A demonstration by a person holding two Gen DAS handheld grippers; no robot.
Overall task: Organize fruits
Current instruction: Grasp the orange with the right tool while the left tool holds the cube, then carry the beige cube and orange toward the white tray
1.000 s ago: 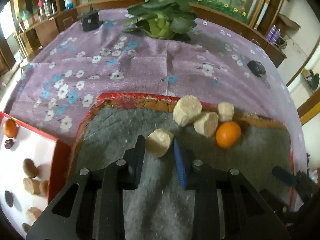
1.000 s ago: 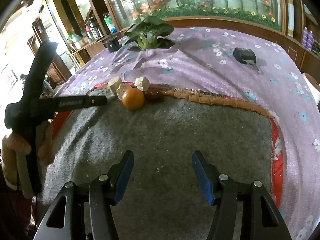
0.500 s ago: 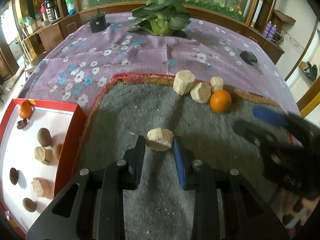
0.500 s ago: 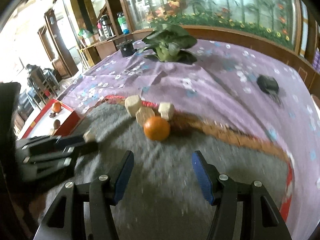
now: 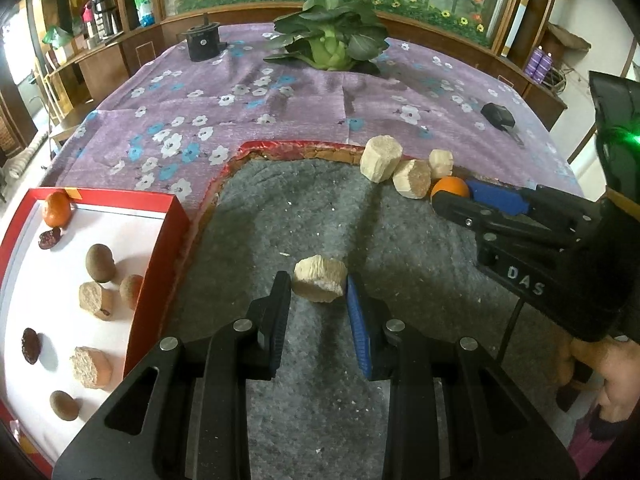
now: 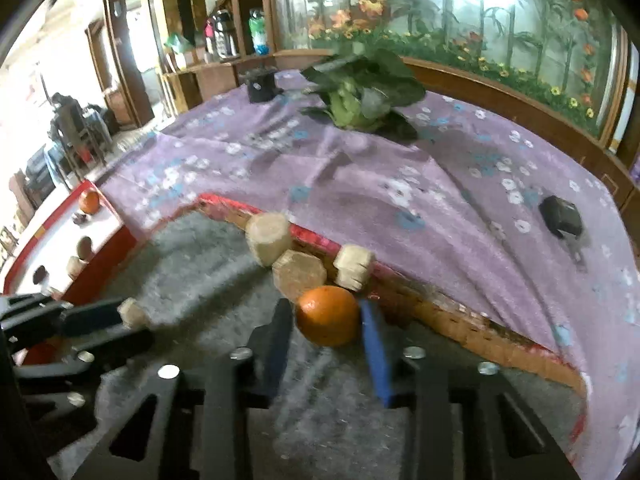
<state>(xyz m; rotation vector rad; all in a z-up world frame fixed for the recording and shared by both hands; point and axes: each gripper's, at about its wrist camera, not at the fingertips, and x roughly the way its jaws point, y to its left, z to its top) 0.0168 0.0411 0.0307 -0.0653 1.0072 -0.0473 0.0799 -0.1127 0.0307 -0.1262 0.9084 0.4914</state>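
Observation:
My left gripper [image 5: 319, 294] is shut on a pale beige chunk [image 5: 319, 283] and holds it over the grey mat [image 5: 280, 216]. My right gripper [image 6: 326, 320] has its jaws around an orange [image 6: 328, 314] on the mat, fingers close on both sides; I cannot tell whether they press it. The orange also shows in the left wrist view [image 5: 449, 188], with the right gripper [image 5: 456, 196] reaching it. Three beige chunks [image 6: 268, 237] lie just behind the orange. A red-rimmed white tray [image 5: 160, 236] at the left holds several fruits and chunks.
A leafy green vegetable [image 5: 328, 40] and a black round object [image 5: 203, 42] sit at the far side of the purple flowered cloth [image 5: 240, 100]. A black car key [image 5: 498, 116] lies at the right. The mat has a raised red-brown edge [image 5: 300, 148].
My right gripper has moved forward to the orange and narrowed its jaws around it. My left gripper has pulled back from the pile with the beige chunk.

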